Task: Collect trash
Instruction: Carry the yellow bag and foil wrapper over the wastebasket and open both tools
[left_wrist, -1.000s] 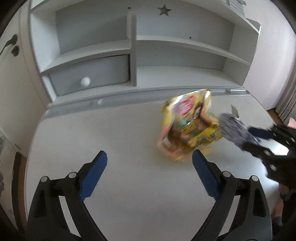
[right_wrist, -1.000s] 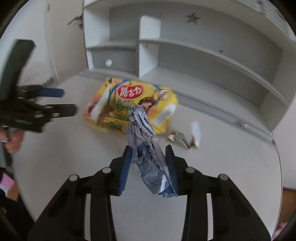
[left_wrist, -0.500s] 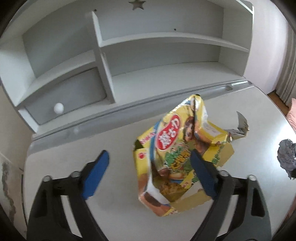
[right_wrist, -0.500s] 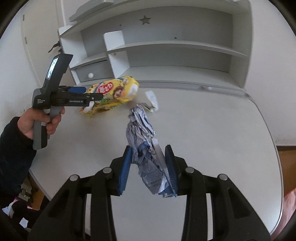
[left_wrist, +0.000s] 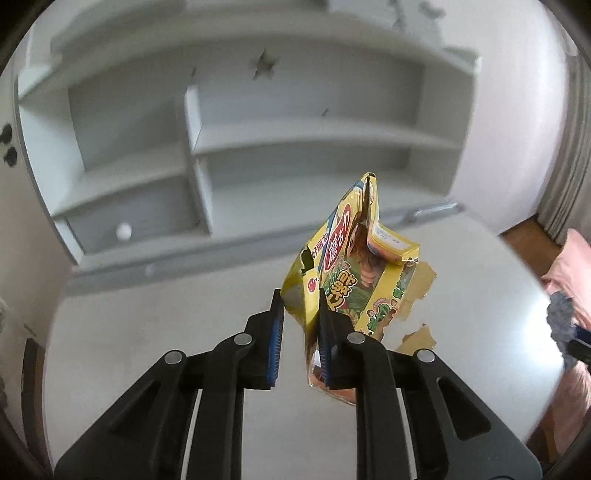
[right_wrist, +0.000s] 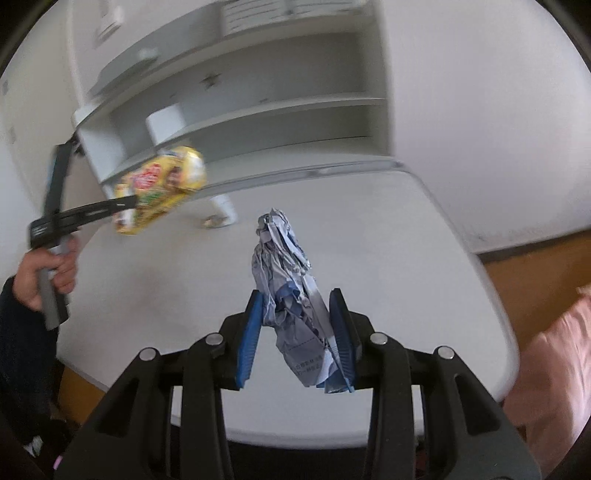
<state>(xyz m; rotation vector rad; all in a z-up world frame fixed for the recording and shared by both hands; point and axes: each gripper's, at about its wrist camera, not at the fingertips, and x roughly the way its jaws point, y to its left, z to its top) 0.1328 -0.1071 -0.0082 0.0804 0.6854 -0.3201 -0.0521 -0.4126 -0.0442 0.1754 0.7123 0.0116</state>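
My left gripper (left_wrist: 300, 325) is shut on a torn yellow snack box (left_wrist: 354, 273) and holds it up above the white desk (left_wrist: 184, 332). The box also shows in the right wrist view (right_wrist: 159, 188), gripped by the left gripper (right_wrist: 129, 203) at the left. My right gripper (right_wrist: 295, 321) is shut on a crumpled silver-blue wrapper (right_wrist: 284, 273), held above the desk's near right part. The wrapper's tip shows at the right edge of the left wrist view (left_wrist: 559, 314).
A small torn wrapper scrap (right_wrist: 221, 218) lies on the desk (right_wrist: 369, 240) near the back. A white shelf unit (left_wrist: 295, 147) with a knobbed drawer (left_wrist: 123, 230) stands along the desk's back. Something pink (right_wrist: 554, 362) lies at the right, by wooden floor (right_wrist: 535, 273).
My left gripper has shut on the yellow box and lifted it off the desk. My right gripper has drawn back and to the right with the crumpled wrapper.
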